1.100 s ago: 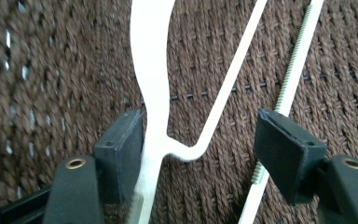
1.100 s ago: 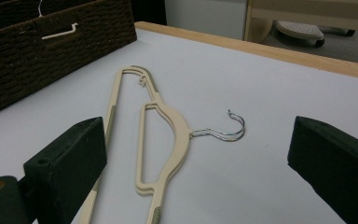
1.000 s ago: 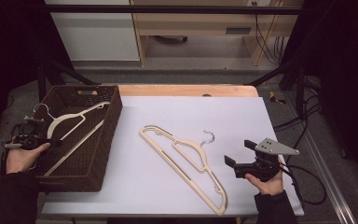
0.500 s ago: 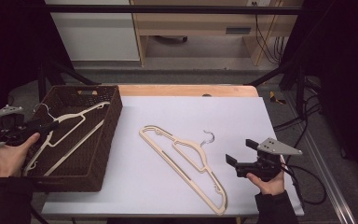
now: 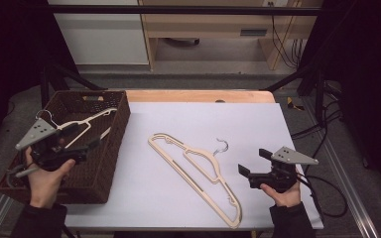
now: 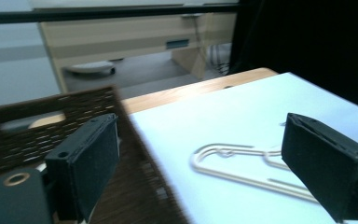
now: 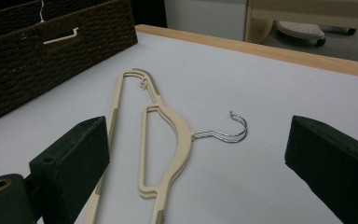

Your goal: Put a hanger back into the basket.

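One cream hanger (image 5: 198,173) is laid flat on the white counter (image 5: 258,129), just left of the right tool (image 5: 252,165). Two more hangers (image 5: 84,125) are seen in the one brown basket (image 5: 110,148) at the left. Both tools, left (image 5: 82,143) included, are held wide apart and empty.

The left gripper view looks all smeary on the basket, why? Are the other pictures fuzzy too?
In the left gripper view the brown wicker basket edge is streaked with motion blur, and the hanger beyond looks soft. The right gripper view is sharp on the cream hanger and its metal hook. The high view is evenly lit on the white table, dark at the sides.
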Available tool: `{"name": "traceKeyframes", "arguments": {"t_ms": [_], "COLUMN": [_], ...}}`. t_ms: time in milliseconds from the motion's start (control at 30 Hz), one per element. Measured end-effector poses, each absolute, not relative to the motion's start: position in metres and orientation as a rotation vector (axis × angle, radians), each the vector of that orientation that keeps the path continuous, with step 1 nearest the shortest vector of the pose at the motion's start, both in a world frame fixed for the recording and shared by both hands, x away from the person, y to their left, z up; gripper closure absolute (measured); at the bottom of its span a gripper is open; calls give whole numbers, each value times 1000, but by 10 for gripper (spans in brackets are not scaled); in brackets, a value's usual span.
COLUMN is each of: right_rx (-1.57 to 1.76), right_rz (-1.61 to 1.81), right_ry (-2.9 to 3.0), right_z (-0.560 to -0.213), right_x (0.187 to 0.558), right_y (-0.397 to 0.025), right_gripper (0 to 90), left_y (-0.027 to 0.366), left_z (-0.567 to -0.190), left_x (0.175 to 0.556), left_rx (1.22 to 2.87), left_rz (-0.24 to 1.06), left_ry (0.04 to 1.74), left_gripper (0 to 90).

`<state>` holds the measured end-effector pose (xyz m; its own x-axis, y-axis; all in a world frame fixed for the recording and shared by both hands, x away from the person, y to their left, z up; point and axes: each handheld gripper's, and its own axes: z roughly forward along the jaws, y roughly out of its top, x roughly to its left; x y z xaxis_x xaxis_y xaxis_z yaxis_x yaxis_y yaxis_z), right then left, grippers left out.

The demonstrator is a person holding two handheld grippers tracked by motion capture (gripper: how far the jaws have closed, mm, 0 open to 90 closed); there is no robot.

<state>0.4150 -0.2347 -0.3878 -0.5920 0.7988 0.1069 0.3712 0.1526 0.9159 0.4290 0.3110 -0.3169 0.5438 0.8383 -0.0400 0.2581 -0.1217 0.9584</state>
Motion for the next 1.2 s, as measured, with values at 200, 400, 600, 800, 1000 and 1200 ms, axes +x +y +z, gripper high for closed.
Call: {"name": "traceKeyframes", "arguments": {"t_ms": [200,400,600,800,1000,1200], "right_rx": [1125,1134,1168,1159,1206,1229], "right_rz": [1418,1394,1304,1252,1230,1171], "right_ry": [2046,2078,2171,2244,2269,2367], "right_z": [-391,-396,-408,-420,-431,-447], "right_x": [417,419,422,422,421,421], "right_y": [-231,-225,-214,-205,-207,-198], "right_gripper": [73,88,119,158,216,351], "left_y": [276,255,237,225,216,213], "left_z": [-332,-347,-359,-376,-386,-391], "left_x": [422,416,414,414,417,419], "left_rx": [1681,1711,1760,1814,1850,1880], "left_rz": [620,563,522,479,463,467], "left_ry": [875,832,806,783,781,776], "left_gripper": [81,82,82,81,82,82]}}
